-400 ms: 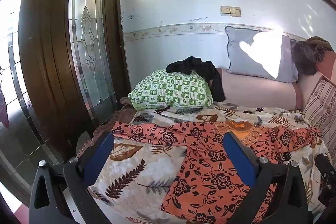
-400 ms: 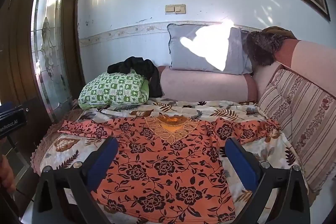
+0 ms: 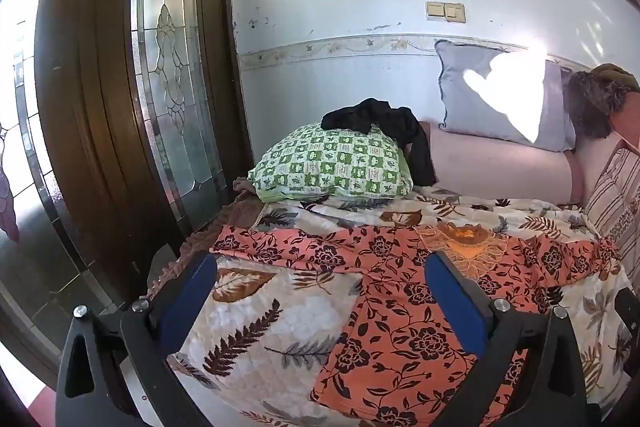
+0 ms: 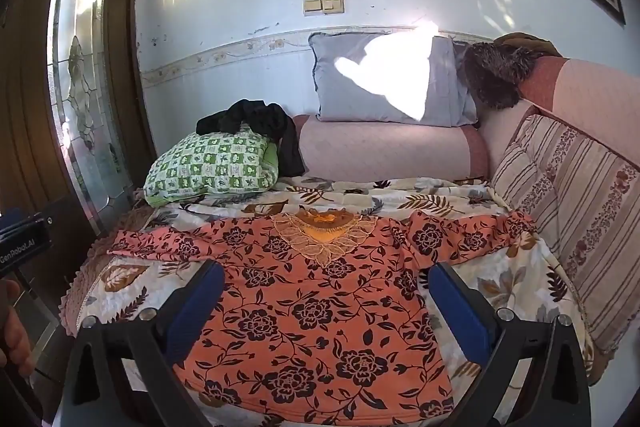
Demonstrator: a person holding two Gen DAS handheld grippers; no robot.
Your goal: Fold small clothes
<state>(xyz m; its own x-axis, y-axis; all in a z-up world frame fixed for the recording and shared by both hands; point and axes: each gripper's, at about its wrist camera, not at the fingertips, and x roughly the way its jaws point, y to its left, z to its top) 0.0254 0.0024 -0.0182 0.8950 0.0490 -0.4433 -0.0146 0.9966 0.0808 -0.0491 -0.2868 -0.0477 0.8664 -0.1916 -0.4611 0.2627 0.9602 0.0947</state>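
Observation:
An orange blouse with black flowers [image 4: 316,307] lies flat on the leaf-print bedspread [image 4: 508,279], sleeves spread out, lace collar toward the wall. It also shows in the left wrist view [image 3: 404,319]. My right gripper [image 4: 324,287] is open and empty, held above the blouse's body. My left gripper [image 3: 320,279] is open and empty, above the blouse's left side and the bedspread [image 3: 260,315] under the left sleeve.
A green checked pillow [image 4: 208,167] with a black garment [image 4: 260,123] on it lies at the back left. A grey pillow [image 4: 384,79] and pink bolster [image 4: 384,151] stand at the wall. Striped cushions [image 4: 572,187] line the right. A wooden door with glass [image 3: 168,67] is on the left.
Both grippers have barely shifted. The blouse lies as before.

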